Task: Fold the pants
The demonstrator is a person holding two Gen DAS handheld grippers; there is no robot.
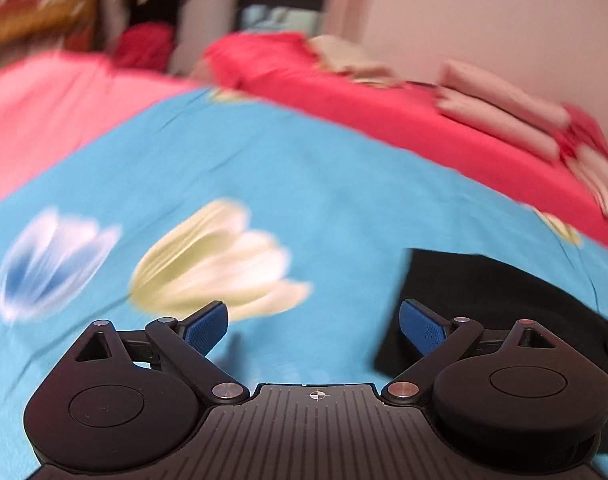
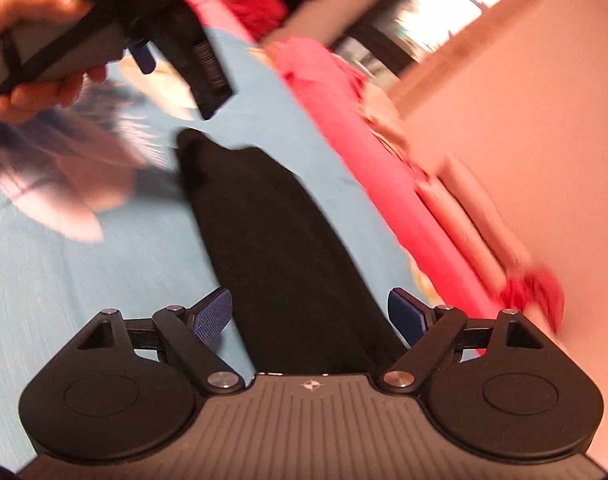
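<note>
The black pants (image 2: 272, 232) lie as a long folded strip on a light blue sheet (image 2: 84, 288) printed with tulips. My right gripper (image 2: 308, 314) hovers over the near end of the strip. It is open, its blue pads stand wide on either side of the cloth, and nothing is pinched. My left gripper (image 1: 313, 326) is open too, over bare sheet (image 1: 304, 184), with a corner of the pants (image 1: 483, 300) just to its right. In the right wrist view a hand (image 2: 28, 12) holds the left gripper near the strip's far end, and one blue finger (image 2: 144, 58) shows.
Red and pink bedding (image 1: 383, 108) borders the far side of the blue sheet. Folded beige cloths (image 1: 503, 112) are stacked on it at the right, against a pink wall (image 1: 483, 12). A bright window (image 2: 443, 12) shows beyond. Both views are motion-blurred.
</note>
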